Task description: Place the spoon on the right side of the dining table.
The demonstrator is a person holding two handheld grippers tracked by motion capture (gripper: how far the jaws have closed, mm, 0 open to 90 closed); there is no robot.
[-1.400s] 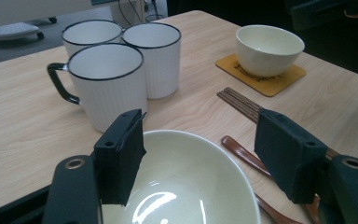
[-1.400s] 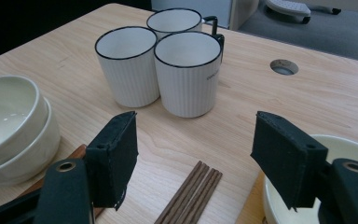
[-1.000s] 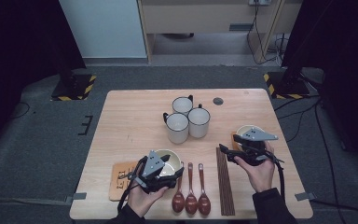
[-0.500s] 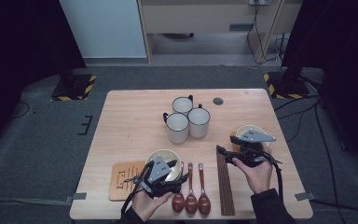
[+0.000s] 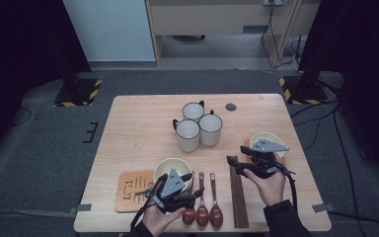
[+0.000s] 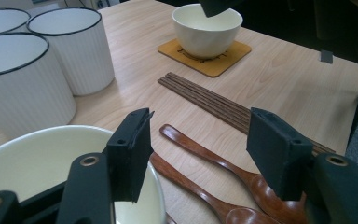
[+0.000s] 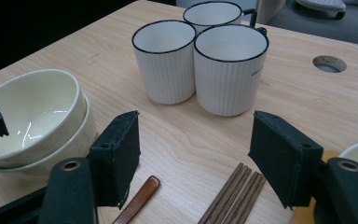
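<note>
Pale wooden table (image 5: 138, 143) is carrying the whole setting, with dark floor around it. At its near left, the left gripper (image 5: 190, 194) is hovering over the stacked bowls (image 5: 173, 168); its jaws have just been closing, one pad seemingly inside the rim, not yet pinching. Next, it needs to be squeezing that rim and lifting. Spoons (image 5: 202, 210) and chopsticks (image 5: 238, 190) are lying alongside. Farther right, the right gripper (image 5: 238, 163) is waiting, jaws apart, empty.

Mugs (image 5: 197, 126) block table centre, bare tabletop (image 5: 133, 133) at left
</note>
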